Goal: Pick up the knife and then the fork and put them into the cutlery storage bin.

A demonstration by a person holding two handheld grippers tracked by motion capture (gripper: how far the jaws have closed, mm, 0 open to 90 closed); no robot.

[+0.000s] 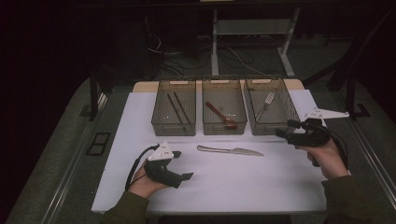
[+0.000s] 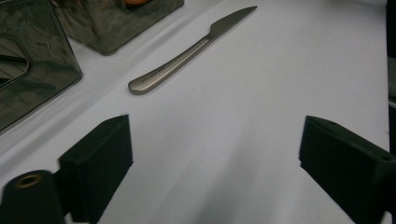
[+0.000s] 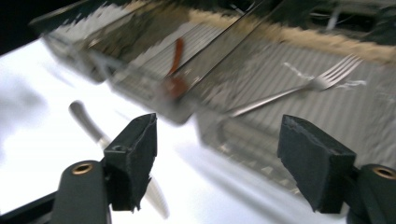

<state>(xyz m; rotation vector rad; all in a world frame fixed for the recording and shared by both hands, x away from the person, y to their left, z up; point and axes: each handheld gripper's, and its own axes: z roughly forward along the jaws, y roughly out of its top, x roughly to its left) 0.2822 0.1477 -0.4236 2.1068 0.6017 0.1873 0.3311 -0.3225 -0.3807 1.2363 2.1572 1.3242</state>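
High view: a white table stands in a dark room with cables on the floor behind; no writing is legible. A slim silver knife lies flat ahead of the left claw, between both claws. The right claw, like the left, is open and empty.

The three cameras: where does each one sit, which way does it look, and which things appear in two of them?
High view: above the person's side, looking forward and down at the white table, three bins and a knife; forearms and both grippers show.
Left gripper view: on the left gripper, low over the table, facing the knife; two black fingers show.
Right gripper view: on the right gripper, facing the bins with the fork; two fingers show.
Shared: the knife.
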